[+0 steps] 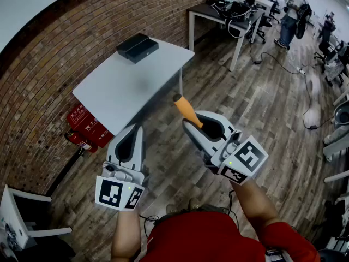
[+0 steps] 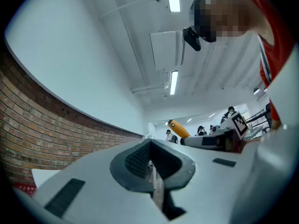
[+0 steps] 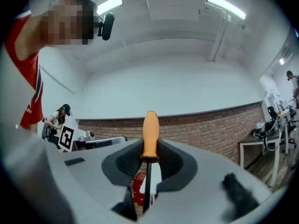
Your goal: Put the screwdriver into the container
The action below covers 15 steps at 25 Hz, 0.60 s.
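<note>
Right gripper [image 1: 191,125] is clamped on the screwdriver [image 1: 186,110] mid-frame, orange handle poking out front, I'd guess for carrying. Left gripper [image 1: 135,131] is pinched together, empty. The black container [image 1: 137,47] waits on the table [image 1: 120,91], upper left.

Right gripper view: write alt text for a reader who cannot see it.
The right gripper is shut on a screwdriver, whose orange handle sticks up past the jaws while its dark shaft runs down between them. Behind are a brick wall and ceiling lights.
</note>
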### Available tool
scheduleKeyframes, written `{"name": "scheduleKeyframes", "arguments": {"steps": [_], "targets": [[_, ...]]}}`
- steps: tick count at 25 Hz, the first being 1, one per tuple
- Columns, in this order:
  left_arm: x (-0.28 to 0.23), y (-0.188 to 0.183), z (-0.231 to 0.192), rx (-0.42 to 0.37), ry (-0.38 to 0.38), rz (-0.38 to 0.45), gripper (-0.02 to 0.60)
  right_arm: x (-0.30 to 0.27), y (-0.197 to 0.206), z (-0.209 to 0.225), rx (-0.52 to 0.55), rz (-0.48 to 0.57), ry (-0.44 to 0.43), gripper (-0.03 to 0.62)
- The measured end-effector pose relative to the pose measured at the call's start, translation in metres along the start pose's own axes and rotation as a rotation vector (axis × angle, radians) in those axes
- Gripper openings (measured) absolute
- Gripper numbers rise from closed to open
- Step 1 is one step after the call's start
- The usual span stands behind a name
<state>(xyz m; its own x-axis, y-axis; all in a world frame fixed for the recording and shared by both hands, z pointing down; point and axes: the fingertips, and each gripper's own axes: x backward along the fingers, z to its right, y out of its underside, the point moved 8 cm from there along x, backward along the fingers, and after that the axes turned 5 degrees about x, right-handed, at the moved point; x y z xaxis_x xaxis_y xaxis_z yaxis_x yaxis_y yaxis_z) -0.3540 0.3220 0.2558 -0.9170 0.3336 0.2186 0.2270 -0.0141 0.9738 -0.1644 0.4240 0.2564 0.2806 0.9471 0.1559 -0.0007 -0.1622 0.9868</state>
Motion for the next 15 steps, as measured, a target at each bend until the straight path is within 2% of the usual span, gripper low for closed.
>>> {"name": "scheduleKeyframes", "arguments": {"steps": [15], "targets": [[-0.048, 0.020, 0.020, -0.011, -0.043, -0.002, 0.012, 0.015, 0.002, 0.057, -0.030, 0.029, -0.057, 0.089]]}}
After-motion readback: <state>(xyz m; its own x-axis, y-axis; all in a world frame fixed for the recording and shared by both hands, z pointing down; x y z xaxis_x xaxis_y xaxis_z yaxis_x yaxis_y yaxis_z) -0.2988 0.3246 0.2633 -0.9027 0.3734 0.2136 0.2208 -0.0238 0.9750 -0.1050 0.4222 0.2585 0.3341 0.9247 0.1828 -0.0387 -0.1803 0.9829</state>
